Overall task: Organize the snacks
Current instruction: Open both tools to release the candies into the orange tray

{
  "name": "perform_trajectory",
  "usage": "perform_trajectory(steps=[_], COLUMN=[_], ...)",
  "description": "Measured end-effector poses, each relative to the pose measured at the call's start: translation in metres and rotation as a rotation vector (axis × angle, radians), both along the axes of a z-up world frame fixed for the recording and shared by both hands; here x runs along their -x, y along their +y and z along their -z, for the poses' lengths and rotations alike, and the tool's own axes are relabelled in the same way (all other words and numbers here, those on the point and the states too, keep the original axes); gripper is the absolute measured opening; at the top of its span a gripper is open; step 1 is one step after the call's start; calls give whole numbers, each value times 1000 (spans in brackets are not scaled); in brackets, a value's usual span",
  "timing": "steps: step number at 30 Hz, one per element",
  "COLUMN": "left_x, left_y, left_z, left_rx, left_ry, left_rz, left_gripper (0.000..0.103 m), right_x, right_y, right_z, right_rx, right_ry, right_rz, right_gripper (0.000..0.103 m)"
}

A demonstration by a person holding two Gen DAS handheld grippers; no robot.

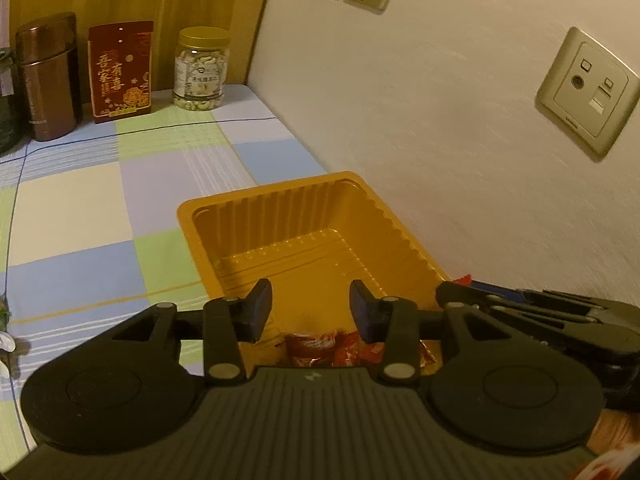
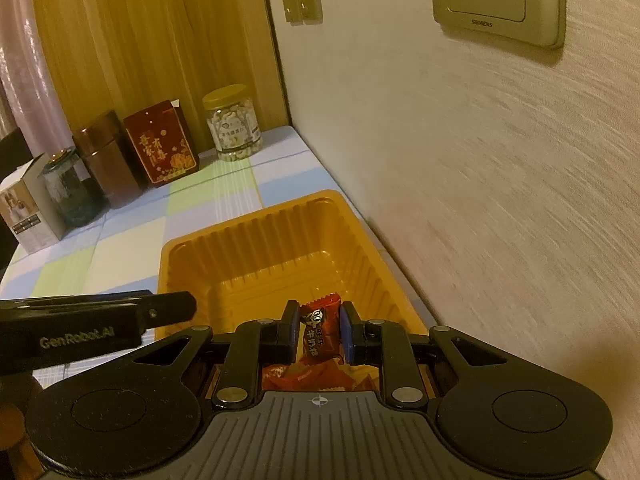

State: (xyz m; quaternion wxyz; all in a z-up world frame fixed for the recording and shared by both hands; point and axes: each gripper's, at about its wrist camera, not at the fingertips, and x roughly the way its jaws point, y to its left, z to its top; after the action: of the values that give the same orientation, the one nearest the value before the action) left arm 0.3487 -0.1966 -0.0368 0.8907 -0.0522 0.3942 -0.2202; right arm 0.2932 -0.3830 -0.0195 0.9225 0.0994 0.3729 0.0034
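Red candy wrappers (image 2: 316, 376) are seen heaped at the near end of the orange plastic tray (image 2: 248, 240), partly hidden beneath both grippers. One red wrapped candy (image 2: 320, 326) is clamped upright between the fingers of the right gripper (image 2: 319, 330), above that heap. The left gripper (image 1: 310, 310) is held over the same near end, its fingers parted with nothing between them. The tray's far half is left bare, its right rim set close against the wall. Beyond the tray, checked table cloth (image 1: 80, 208) lies open up to a nut jar (image 1: 202, 68), red box (image 1: 120, 72) and brown canister (image 1: 48, 76).
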Motion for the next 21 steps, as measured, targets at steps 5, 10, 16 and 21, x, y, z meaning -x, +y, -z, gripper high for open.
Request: perform_trajectory(steps=[5,10,16,21], left_x=[7,16,26,29], left_y=[14,22,25,30], left_z=[0,-1,-3,-3], left_rx=[-1,-6,-22,-14], left_ry=[-4,-12,-28,-27], left_rz=[-33,-48,-51,-61], left_gripper=[38,38,38,39], right_x=[-1,-1,-1,-5], right_y=[0,5,10,15], right_z=[-1,-3,-5,-6], right_rx=[-7,-12,-10,-10], right_ry=[0,-7,-11,-11], right_rz=[1,-10,-22,-32], right_gripper=[22,22,22,22])
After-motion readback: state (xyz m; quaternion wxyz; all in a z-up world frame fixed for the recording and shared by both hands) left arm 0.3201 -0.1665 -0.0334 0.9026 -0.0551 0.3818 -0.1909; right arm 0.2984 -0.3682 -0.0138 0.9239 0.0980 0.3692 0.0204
